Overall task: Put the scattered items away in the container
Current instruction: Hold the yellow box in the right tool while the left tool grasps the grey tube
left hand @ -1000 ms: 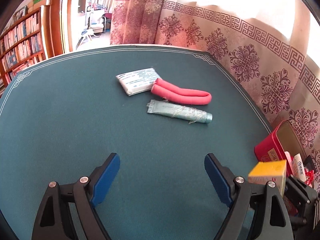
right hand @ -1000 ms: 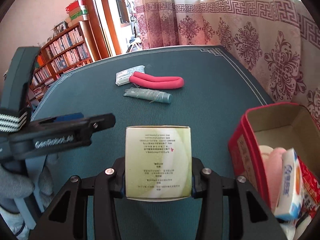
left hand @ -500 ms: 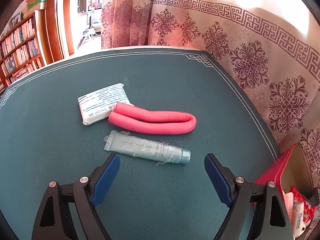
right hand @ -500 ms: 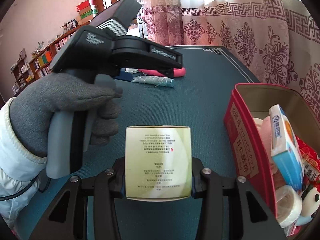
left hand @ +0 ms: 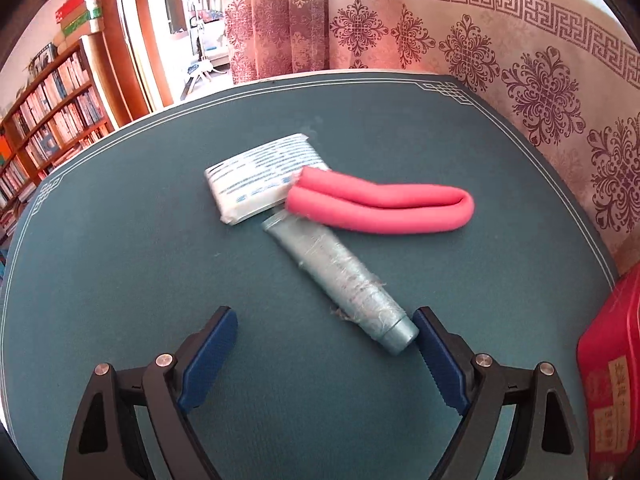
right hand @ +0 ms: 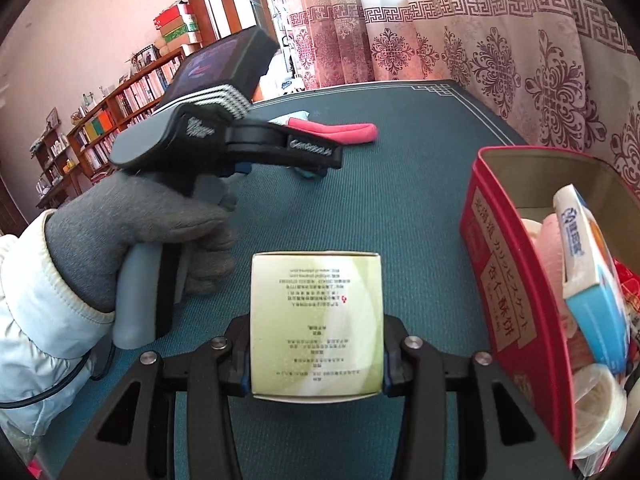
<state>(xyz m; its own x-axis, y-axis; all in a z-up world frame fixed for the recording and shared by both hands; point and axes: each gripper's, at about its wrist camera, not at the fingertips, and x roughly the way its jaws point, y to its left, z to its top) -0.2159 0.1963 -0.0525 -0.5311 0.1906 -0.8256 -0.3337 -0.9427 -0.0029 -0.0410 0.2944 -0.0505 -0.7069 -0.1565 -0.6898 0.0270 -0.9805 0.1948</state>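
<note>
My left gripper (left hand: pixel 325 354) is open and low over the teal table. The cap end of a silvery-blue tube (left hand: pixel 338 276) lies just inside its right finger. Behind the tube lie a folded pink foam roll (left hand: pixel 384 204) and a white tissue pack (left hand: pixel 260 178). My right gripper (right hand: pixel 316 354) is shut on a pale green box (right hand: pixel 316 324), held above the table left of the red tin (right hand: pixel 508 292). The right wrist view also shows the left gripper (right hand: pixel 312 160) in a grey-gloved hand (right hand: pixel 152 232) over the tube, with the pink roll (right hand: pixel 344 132) beyond.
The red tin (left hand: pixel 612 380) stands at the table's right edge and holds a blue-and-white box (right hand: pixel 592 280), white rolls and other packets. Patterned curtains hang behind the table. Bookshelves (left hand: pixel 52 112) and a doorway lie to the left.
My left gripper has moved forward and down toward the tube, which now reaches between its fingers. The right gripper with the green box has stayed almost still beside the tin.
</note>
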